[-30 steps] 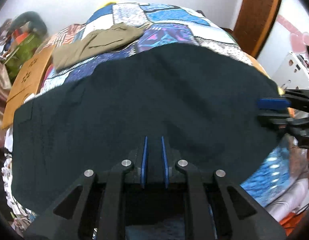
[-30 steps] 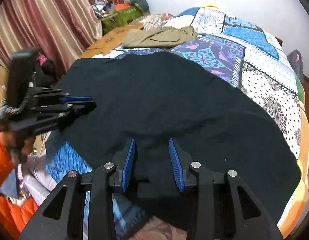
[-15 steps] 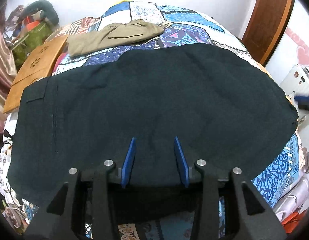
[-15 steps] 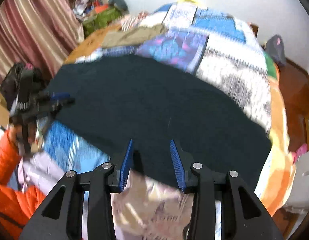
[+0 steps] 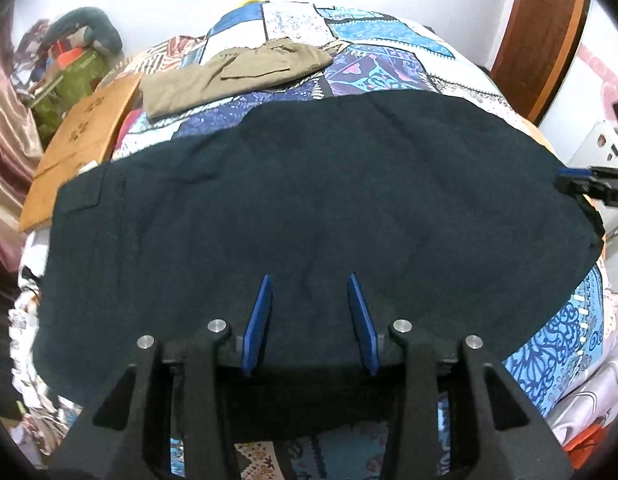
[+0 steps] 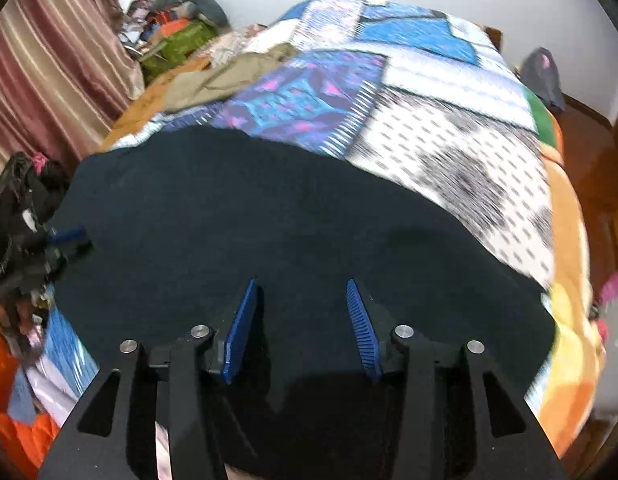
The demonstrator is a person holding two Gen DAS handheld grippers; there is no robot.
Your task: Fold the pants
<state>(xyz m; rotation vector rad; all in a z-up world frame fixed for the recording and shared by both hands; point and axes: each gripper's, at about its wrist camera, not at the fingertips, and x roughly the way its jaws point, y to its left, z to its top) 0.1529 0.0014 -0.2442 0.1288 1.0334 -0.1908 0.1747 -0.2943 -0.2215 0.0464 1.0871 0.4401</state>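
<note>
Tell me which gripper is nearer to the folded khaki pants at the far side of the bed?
Left. The left gripper hovers over the dark pants at their pocket end, where the khaki pants lie beyond. The right gripper is over the opposite end.

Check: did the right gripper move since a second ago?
Yes. Right gripper slid rightward along the dark pants, away from the curtain; jaws have just been opening, gripping nothing.
</note>
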